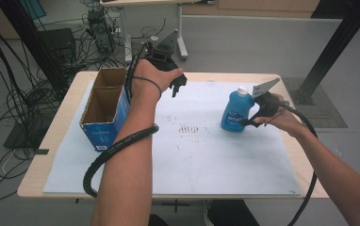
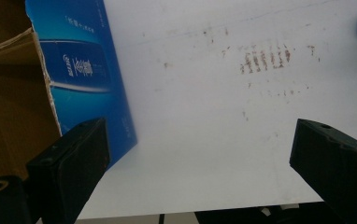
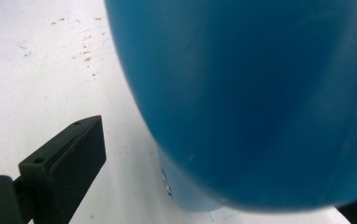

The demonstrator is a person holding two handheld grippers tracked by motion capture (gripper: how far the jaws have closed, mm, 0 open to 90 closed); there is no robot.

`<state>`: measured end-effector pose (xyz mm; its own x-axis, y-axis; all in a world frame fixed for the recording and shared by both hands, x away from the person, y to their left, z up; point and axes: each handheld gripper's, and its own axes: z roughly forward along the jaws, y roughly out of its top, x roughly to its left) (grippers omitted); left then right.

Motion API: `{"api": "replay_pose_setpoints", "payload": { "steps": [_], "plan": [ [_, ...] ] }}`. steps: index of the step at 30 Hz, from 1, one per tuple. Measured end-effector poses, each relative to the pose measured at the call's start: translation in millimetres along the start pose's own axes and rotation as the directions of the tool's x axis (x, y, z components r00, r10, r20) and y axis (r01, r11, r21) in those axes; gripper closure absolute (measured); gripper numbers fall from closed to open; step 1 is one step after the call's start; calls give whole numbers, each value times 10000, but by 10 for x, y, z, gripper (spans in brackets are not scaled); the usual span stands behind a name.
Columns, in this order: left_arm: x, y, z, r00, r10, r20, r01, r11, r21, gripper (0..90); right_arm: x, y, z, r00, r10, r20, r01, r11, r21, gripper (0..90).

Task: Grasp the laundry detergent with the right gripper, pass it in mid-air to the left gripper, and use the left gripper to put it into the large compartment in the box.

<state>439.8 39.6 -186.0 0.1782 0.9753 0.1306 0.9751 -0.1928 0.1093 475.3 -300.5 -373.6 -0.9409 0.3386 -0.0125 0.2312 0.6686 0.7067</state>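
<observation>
Upright near the desk's (image 1: pixel 51 141) right edge, on the white mat (image 1: pixel 206 155): a blue bottle (image 1: pixel 236 112), the right gripper (image 1: pixel 253 117) at its side, jaws spread around it, grip impossible to confirm. Above the mat near the far edge, beside the open cardboard box (image 1: pixel 103 113) at the left edge: the left gripper (image 1: pixel 178 87), jaws wide apart, empty.

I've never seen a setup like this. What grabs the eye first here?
Probably the bright blue plastic bottle with a white cap, standing on the white sheet at the right, with the right gripper up against its side; whether its fingers have closed on it is hard to tell. On the left stands an open blue cardboard box, brown inside, and the left gripper hovers beside it with its fingers spread and nothing between them.
</observation>
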Motion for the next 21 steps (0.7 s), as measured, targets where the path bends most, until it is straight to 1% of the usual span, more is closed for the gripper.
{"api": "replay_pose_setpoints", "payload": {
  "steps": [4,7,18,21],
  "plan": [
    [7,1,10,10000,-5,6,5,10000,32,57,2,-12,25,10000,-4,9,4,9998,-174,33],
    [9,1,16,10000,-47,13,47,10000,23,57,-3,-20,33,10000,80,52,-78,9996,-273,32],
    [-2,11,19,10000,-14,3,14,10000,37,57,-14,-8,63,9997,206,141,-200,9989,-413,31],
    [0,12,23,10000,-16,11,16,10000,72,57,-12,-6,74,9998,194,103,-189,9989,-433,31]
  ]
}}
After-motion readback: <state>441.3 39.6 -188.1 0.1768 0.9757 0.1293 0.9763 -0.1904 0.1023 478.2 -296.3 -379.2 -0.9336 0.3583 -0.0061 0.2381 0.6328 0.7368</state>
